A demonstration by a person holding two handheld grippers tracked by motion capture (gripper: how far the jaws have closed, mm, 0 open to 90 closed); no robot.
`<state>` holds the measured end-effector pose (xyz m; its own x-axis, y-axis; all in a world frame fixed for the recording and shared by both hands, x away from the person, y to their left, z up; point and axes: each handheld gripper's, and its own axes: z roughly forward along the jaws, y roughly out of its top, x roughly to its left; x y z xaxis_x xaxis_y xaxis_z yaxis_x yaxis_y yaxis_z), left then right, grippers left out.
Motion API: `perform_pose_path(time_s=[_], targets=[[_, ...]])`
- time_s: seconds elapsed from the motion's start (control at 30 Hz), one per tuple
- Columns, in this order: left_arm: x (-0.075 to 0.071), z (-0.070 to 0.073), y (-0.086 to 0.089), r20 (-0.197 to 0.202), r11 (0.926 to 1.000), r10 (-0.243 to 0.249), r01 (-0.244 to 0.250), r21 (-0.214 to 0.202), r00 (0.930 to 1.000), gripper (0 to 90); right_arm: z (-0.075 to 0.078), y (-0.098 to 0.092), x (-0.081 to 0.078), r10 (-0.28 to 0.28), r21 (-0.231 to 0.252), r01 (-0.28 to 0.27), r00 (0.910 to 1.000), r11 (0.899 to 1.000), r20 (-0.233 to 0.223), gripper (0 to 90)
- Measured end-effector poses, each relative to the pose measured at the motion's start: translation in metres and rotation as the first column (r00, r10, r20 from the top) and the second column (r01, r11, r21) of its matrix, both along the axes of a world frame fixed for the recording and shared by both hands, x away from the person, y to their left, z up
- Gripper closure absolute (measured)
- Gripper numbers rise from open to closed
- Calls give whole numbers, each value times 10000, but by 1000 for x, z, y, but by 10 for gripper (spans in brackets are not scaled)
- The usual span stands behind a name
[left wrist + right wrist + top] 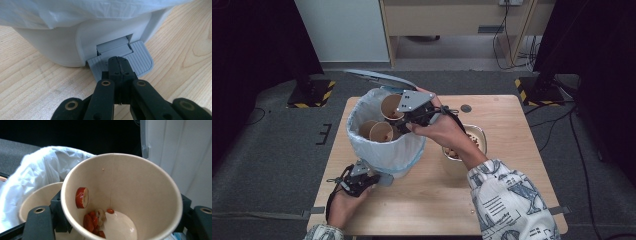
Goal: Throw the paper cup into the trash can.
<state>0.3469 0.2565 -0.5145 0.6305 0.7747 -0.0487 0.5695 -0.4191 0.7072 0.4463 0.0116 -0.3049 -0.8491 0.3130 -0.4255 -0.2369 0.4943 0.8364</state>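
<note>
Jaws of the right tool (398,114) flank a paper cup (122,197) over the white-lined bin (384,150); whether they still press its walls I cannot tell. Red fruit slices (93,220) lie in the cup's bottom and one sticks to its wall. Two more cups (379,131) sit inside the bin. The left tool (119,65), jaws pressed together, rests on the bin's grey pedal (142,56) on the bench (512,165). A bowl (477,135) stands right of the bin.

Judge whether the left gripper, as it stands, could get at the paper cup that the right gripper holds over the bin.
Probably not. The left gripper rests shut on the bin's pedal at table level, while the paper cup sits up at the rim of the bin, in the right gripper. The bin's wall stands between them.
</note>
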Motion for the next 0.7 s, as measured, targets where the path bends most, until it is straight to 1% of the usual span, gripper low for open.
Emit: perform_pose_path(time_s=[0.07, 0.1, 0.13, 0.17, 0.23, 0.27, 0.7], targets=[[0, 0, 0, -1, 10000, -3, 3, -1, 10000, 900, -1, 1, 1, -39, -68, 39, 10000, 10000, 28, 252], [0, 0, 0, 0, 10000, -1, 1, -16, 10000, 900, -2, 2, 2, -110, -204, 113, 9999, 9997, 115, 228], [0, 0, 0, 1, 10000, -9, 9, -7, 10000, 900, -4, 3, 2, -210, -266, 210, 9998, 9994, -10, 184], [0, 0, 0, 1, 10000, -10, 10, -9, 10000, 900, -4, 3, 2, -210, -257, 208, 9997, 9995, -78, 180], [0, 0, 0, 3, 10000, -20, 20, 0, 10000, 900, -5, 3, 1, -177, -198, 176, 9998, 9997, -66, 163], [0, 0, 0, 5, 10000, -16, 16, 1, 10000, 900, -5, 1, -1, -132, -57, 132, 9998, 9999, -119, 146], [0, 0, 0, 22, 10000, -13, 13, 24, 10000, 900, -2, -7, -6, -70, 89, 71, 9999, 9999, -143, 152]])
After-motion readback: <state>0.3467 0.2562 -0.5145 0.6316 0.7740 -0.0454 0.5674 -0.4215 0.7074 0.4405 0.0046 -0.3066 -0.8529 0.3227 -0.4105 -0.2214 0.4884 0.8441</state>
